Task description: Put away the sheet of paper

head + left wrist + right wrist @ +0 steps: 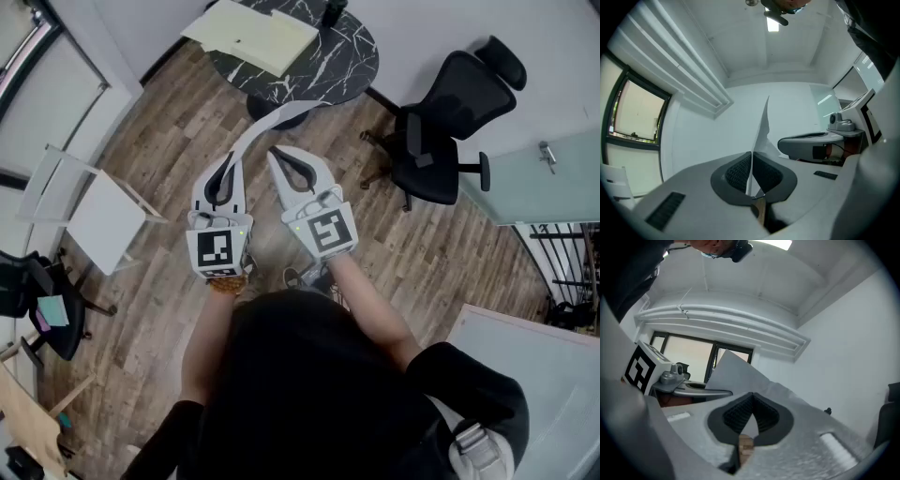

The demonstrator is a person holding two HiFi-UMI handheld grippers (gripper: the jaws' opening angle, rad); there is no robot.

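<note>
The sheet of paper (272, 120) is pale grey and hangs in the air over the wooden floor, curving from my grippers toward the round table. My left gripper (233, 157) is shut on one edge of it. In the left gripper view the sheet (763, 131) rises edge-on out of the closed pads of that gripper (752, 155). My right gripper (274, 150) sits just right of the left one, its tip at the sheet. In the right gripper view the jaws (751, 395) look shut, with the paper (736, 373) standing up from between them.
A round black marble table (347, 66) with cream folders (248, 37) stands ahead. A black office chair (450, 122) is to the right, a white folding chair (94, 211) to the left. A dark chair (47, 314) sits at the far left.
</note>
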